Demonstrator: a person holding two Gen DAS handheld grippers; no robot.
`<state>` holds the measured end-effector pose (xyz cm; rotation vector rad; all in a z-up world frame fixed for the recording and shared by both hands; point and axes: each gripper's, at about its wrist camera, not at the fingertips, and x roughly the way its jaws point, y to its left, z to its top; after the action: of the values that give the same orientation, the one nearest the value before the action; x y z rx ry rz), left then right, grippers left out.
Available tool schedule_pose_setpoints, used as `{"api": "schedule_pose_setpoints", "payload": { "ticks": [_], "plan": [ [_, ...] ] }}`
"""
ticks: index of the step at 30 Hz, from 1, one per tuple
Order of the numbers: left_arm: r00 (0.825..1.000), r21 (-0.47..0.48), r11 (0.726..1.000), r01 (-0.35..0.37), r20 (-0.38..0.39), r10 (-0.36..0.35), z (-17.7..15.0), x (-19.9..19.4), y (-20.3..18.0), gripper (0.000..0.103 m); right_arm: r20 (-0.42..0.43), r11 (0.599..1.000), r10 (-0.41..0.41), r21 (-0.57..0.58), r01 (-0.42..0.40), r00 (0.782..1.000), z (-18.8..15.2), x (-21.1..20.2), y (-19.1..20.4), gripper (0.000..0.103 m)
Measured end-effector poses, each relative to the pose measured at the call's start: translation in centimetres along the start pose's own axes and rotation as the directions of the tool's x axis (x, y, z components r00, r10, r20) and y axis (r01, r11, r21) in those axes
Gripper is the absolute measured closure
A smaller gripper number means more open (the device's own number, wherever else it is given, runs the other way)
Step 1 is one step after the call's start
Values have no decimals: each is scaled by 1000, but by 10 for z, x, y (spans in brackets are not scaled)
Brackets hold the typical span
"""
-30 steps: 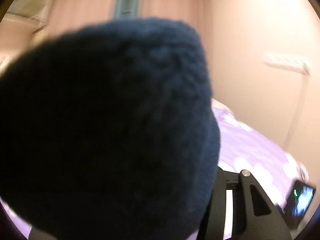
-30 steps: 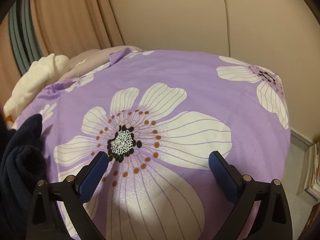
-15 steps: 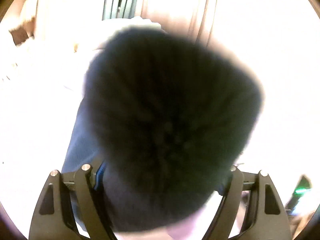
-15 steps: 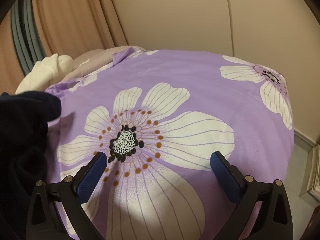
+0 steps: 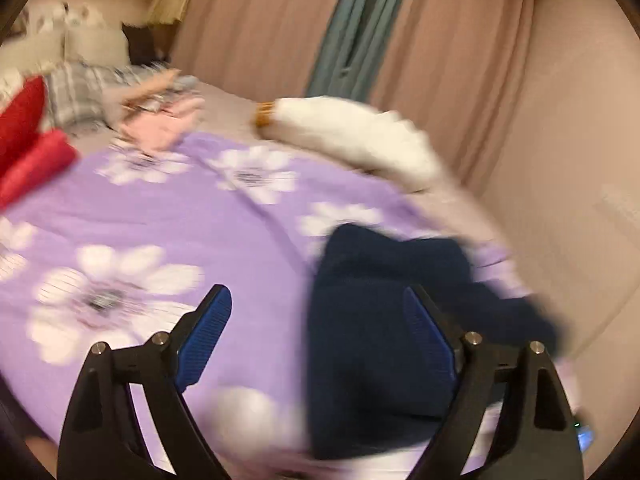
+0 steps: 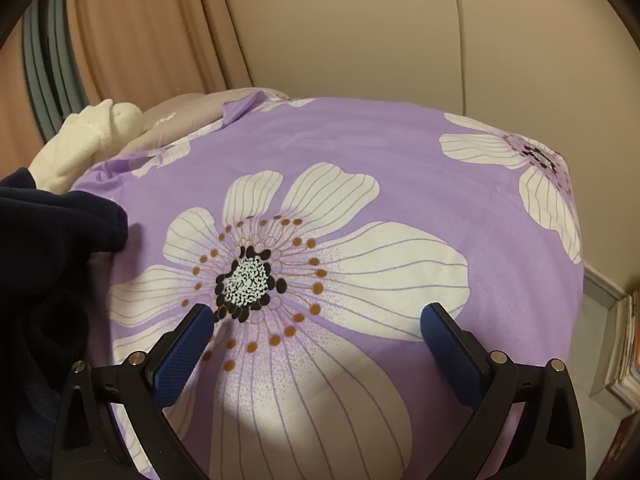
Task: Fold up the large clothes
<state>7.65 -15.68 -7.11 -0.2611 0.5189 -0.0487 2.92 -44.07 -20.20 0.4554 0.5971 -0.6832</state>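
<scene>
Your left gripper (image 5: pixel 316 300) is opening, jaws wide, pads off the navy garment (image 5: pixel 384 320), which lies bunched on the purple floral bedspread (image 5: pixel 168 216) near its right edge (view blurred). Your right gripper (image 6: pixel 316 320) hangs spread over the big white flower, nothing between its pads; the garment sits at the bedspread's left there. White plush toy (image 5: pixel 356 136) at the far edge
</scene>
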Motion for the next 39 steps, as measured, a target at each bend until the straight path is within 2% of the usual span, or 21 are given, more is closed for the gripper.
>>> {"api": "schedule_pose_setpoints", "payload": {
  "ticks": [3, 4, 7, 10, 11, 13, 15, 18, 21, 23, 25, 26, 28, 29, 30, 31, 32, 33, 34, 36, 39],
  "plan": [
    [995, 86, 993, -86, -50, 90, -9, 31, 7, 14, -4, 1000, -13, -11, 13, 1000, 0, 0, 2, 1],
    [993, 92, 991, -98, -62, 104, -17, 29, 21, 14, -4, 1000, -14, -12, 14, 1000, 1, 0, 2, 1],
    [983, 28, 989, -143, -111, 146, -38, 64, 57, 14, 10, 1000, 7, 12, -7, 1000, 1, -3, -2, 1],
    [966, 20, 988, -153, -209, 154, -41, 94, 93, 15, 14, 996, 43, 78, -44, 999, 3, -13, -8, 4],
    [957, -4, 987, -163, -246, 157, -39, 107, 108, 15, 11, 989, 76, 127, -77, 997, 6, -20, -10, 7],
    [964, -66, 988, -140, -238, 120, -35, 105, 117, 14, 19, 964, 169, 205, -170, 985, 18, -38, -7, 14],
    [973, -83, 987, -137, -198, 118, -32, 100, 123, 14, 69, 957, 217, 182, -226, 974, 41, -67, 16, 14],
    [969, -88, 983, -162, -205, 141, -28, 97, 129, 14, 164, 971, 228, 29, -236, 960, 78, -118, 76, 14],
    [967, -135, 984, -121, -241, 86, -22, 98, 140, 14, 214, 942, 333, -36, -333, 919, 107, -147, 135, 14],
    [969, -177, 977, -121, -237, 77, -20, 95, 149, 13, 229, 931, 363, -68, -358, 903, 115, -154, 169, 14],
    [964, -187, 971, -149, -246, 101, -19, 98, 157, 13, 255, 945, 323, -143, -295, 911, 111, -149, 202, 16],
    [960, -192, 968, -163, -256, 111, -20, 100, 162, 13, 225, 956, 265, -188, -225, 938, 102, -134, 220, 18],
    [951, -202, 962, -181, -284, 119, -21, 105, 168, 13, 154, 965, 182, -219, -146, 971, 83, -101, 227, 27],
    [945, -214, 959, -188, -305, 118, -22, 108, 172, 13, 115, 968, 117, -234, -88, 986, 68, -78, 226, 27],
    [940, -232, 955, -186, -324, 105, -23, 111, 177, 13, 90, 964, 15, -264, 9, 996, 49, -50, 223, 27],
    [936, -248, 951, -186, -340, 94, -24, 114, 181, 13, 95, 953, -81, -286, 105, 992, 29, -27, 213, 27],
    [932, -255, 948, -190, -351, 93, -25, 115, 183, 14, 118, 951, -113, -276, 142, 987, 19, -19, 202, 27],
    [926, -263, 945, -197, -366, 91, -26, 116, 185, 14, 218, 970, -119, -183, 160, 969, 6, -24, 175, 27],
    [924, -267, 943, -197, -373, 87, -27, 117, 186, 14, 238, 981, -117, -125, 150, 964, 4, -31, 161, 27],
    [922, -264, 946, -189, -380, 78, -28, 119, 183, 13, 152, 998, -57, -28, 62, 987, 9, -31, 134, 27],
    [917, -236, 952, -194, -387, 91, -32, 126, 171, 13, 112, 999, -16, -39, 20, 994, 14, -24, 128, 26]
  ]
}}
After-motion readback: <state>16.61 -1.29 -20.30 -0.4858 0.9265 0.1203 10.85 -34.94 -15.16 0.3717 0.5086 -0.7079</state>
